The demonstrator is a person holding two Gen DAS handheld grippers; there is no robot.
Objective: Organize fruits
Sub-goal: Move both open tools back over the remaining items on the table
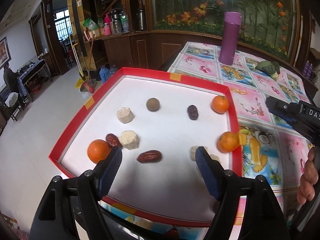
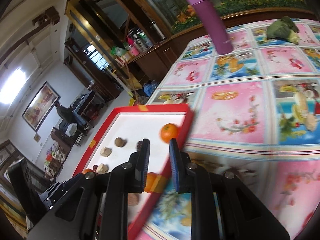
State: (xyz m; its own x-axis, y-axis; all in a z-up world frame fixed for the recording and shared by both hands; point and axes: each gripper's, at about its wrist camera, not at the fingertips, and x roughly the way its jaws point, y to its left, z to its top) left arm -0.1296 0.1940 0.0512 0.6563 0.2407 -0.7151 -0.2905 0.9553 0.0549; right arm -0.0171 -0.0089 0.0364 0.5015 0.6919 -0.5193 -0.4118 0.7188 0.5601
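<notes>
A shallow red-rimmed tray [image 1: 233,108] with a smooth white floor lies on a glossy fruit-print tablecloth [image 1: 258,104]; it holds round dimpled oranges [image 1: 99,151], wrinkled oval dates [image 1: 149,156], crumbly beige blocks [image 1: 129,140] and a dull brown ball [image 1: 153,104], scattered apart around bare white floor. The left gripper [image 1: 159,157] hangs over the near edge, its ribbed blue pads spread wide, gripping nothing, a date lying between them. The right gripper [image 2: 159,152] sits at the tray's right rim, its fingers drawn near together and empty.

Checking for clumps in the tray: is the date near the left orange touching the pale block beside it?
Touching. In the left wrist view the date lies against the pale block with no white tray floor showing between them.
</notes>
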